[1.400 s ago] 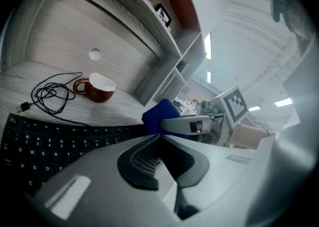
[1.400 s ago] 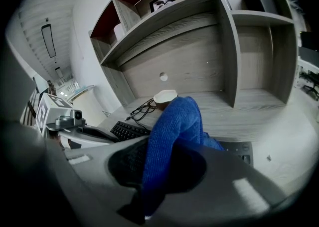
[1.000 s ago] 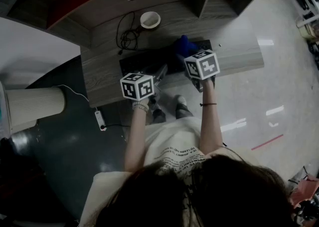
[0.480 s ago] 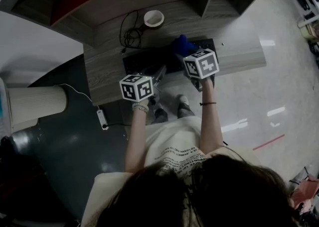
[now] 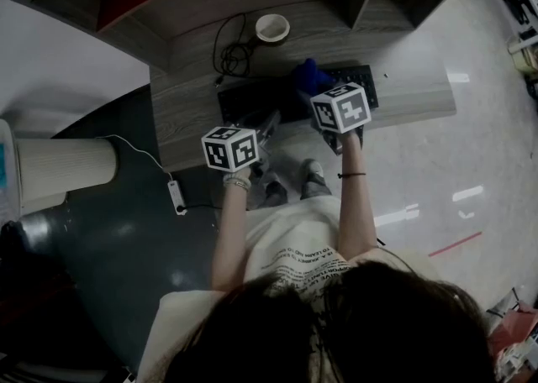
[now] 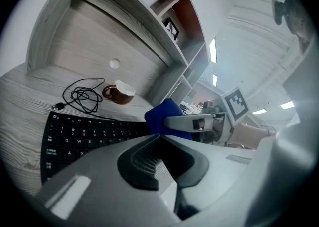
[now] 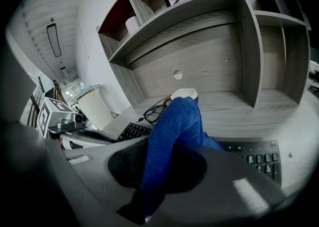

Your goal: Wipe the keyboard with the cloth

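Observation:
A black keyboard (image 5: 252, 100) (image 6: 84, 136) (image 7: 254, 154) lies along the front of the grey wooden desk (image 5: 185, 112). My right gripper (image 5: 326, 94) (image 7: 164, 166) is shut on a blue cloth (image 5: 311, 76) (image 7: 174, 126), which rests on the keyboard's right half. The cloth (image 6: 162, 116) bulges up beyond the jaws. My left gripper (image 5: 269, 125) (image 6: 160, 157) hovers over the desk's front edge by the keyboard's middle, shut with nothing between its pads.
A brown mug (image 5: 272, 28) (image 6: 118, 92) and a coiled black cable (image 5: 234, 58) (image 6: 82, 95) sit behind the keyboard. Shelves (image 7: 199, 7) rise at the desk's back. A white bin (image 5: 63, 167) and a power strip (image 5: 176, 196) are on the floor at left.
The head view has shifted, so the desk sits further right in the picture. Both grippers hold nearly the same places, the cloth still on the keyboard.

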